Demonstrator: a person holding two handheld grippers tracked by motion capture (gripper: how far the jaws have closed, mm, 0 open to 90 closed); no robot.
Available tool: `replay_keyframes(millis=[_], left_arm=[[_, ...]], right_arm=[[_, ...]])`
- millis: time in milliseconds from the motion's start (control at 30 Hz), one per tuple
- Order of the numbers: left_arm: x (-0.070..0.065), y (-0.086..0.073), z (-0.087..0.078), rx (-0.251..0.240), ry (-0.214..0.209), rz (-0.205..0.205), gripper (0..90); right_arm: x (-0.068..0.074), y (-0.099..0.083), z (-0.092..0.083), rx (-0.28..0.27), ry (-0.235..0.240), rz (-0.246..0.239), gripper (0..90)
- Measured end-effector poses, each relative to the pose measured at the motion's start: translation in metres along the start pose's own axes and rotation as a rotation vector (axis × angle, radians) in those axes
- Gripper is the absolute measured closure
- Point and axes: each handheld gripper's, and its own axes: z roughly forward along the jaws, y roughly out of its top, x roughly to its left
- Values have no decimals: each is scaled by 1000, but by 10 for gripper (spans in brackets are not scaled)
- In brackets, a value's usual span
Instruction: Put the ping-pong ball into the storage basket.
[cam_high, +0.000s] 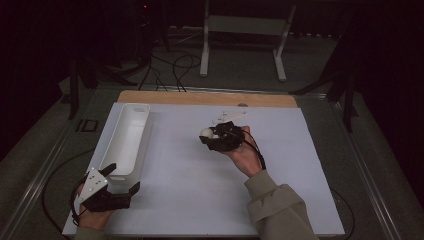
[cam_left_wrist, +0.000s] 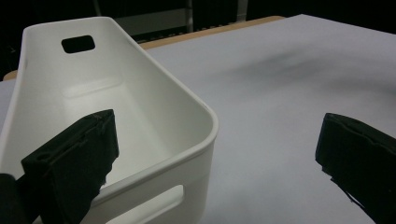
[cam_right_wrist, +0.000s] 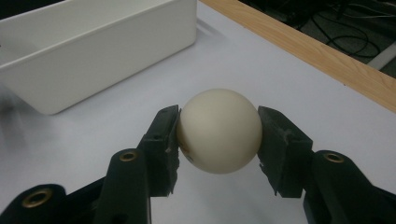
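Here the right tongs (cam_right_wrist: 218, 135) are clenched on a cream ball (cam_right_wrist: 218, 130), one pad pressing each side, held above the white desk (cam_high: 200, 190) well to the right of the white bin (cam_high: 125, 137). The left tongs (cam_left_wrist: 215, 154) gape wide at the bin's near end, one jaw over its inside, the other outside.

We see a white sheet (cam_high: 200, 190) covering the tabletop (cam_high: 200, 98), whose wooden edge shows at the far side; beyond it, black cables (cam_high: 170, 67) lie on the floor beside a white stand (cam_high: 243, 25).
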Motion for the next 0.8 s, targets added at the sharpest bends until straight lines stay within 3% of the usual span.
replay_keyframes(millis=[800], left_arm=[[0,0,0,-1,-4,-4,0]], right_arm=[[11,10,10,-9,26,-13,507]])
